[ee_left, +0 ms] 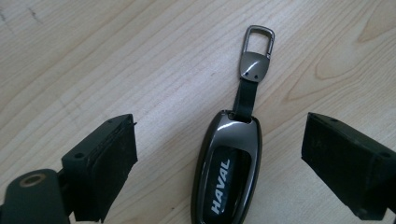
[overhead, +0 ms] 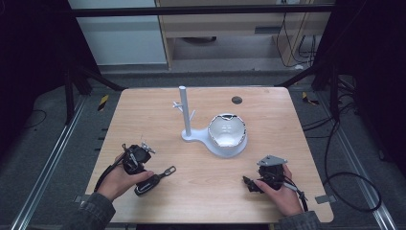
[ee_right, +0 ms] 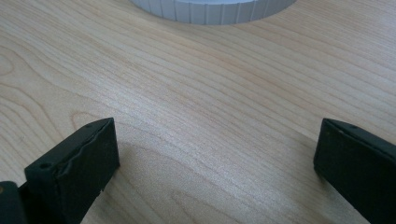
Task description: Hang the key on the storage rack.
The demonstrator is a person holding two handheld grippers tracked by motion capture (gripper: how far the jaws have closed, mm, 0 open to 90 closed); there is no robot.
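Right now my left gripper [ee_left: 219,154] is spread wide over the car key [ee_left: 229,172], one jaw on each side of the fob body and neither touching it. The key lies flat on the table [overhead: 201,191], near the front left edge, with its strap and metal clip [ee_left: 256,51] pointing away from me toward the white stand [overhead: 218,136]. My right gripper [ee_right: 217,163] is also wide open, holding nothing, low over bare wood just short of the stand's ribbed base [ee_right: 210,11].

Risks as I see them:
- The fob shell is glossy, rounded metal. If I close on its curved sides too high, it could squirt out forward or pivot flat under the pads.
- It sits off-centre between my jaws (closer to the right one, by the left gripper view). That jaw would land first and shove the key sideways before the other arrives.
- Come down too far and the pad tips hit the wood first, stalling the close with no grip.
- The strap is floppy, so once lifted the clip will swing. If the goal is a peg on the post [overhead: 183,108], a swinging loop is easy to miss.
- The stand looks light; a bump from either gripper could slide or tip it, and the bowl-shaped dish [overhead: 226,129] with it.
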